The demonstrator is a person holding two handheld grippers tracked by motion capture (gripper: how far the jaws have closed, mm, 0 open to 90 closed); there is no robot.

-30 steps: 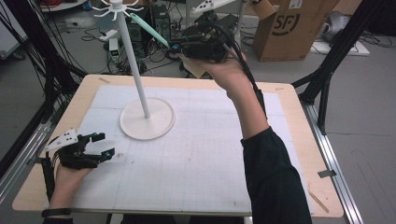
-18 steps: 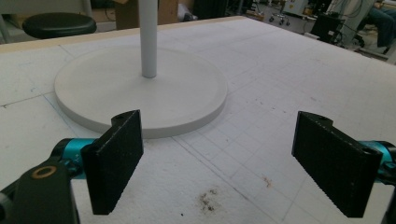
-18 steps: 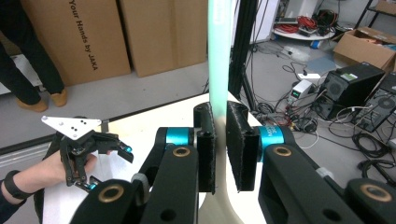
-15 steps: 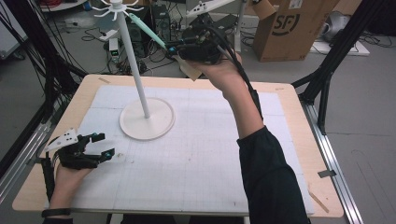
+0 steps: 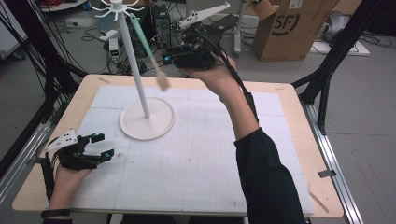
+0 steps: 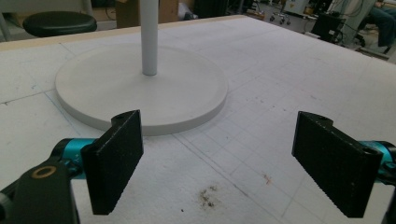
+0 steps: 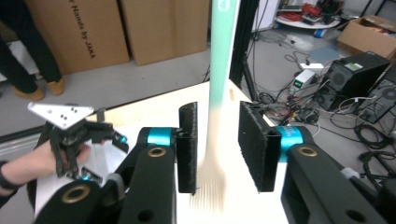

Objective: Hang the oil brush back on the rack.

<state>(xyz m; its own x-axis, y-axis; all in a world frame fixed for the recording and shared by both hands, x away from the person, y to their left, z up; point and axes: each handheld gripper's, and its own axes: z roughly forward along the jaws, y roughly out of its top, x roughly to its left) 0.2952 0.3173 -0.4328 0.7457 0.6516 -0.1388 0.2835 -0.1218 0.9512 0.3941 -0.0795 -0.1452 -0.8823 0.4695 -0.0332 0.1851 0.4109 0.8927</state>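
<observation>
A white stand [image 5: 136,70] rises from a round base [image 5: 147,122] on the table mat, with hooks at its top. A utensil [image 5: 145,46] with a pale-green handle and a beige head hangs aslant from one hook. My right gripper [image 5: 166,59] is held high just right of the utensil's head. In the right gripper view the utensil [image 7: 219,70] passes between the jaws of that gripper [image 7: 217,147]. Those jaws have just been opening, with a gap at the right pad. My left gripper [image 5: 103,145] rests open on the mat near the base [image 6: 140,88], nothing between its pads [image 6: 219,158].
The table's wooden rim [image 5: 289,100] frames the white mat. Cardboard boxes [image 5: 289,28], cables and black frame legs [image 5: 327,79] stand on the floor beyond the far edge. The right forearm [image 5: 243,121] crosses the mat's right half.
My right gripper's jaws have parted from the utensil. Its lower end has dropped and swung toward the pole, so it hangs more steeply. The left gripper has not moved.
</observation>
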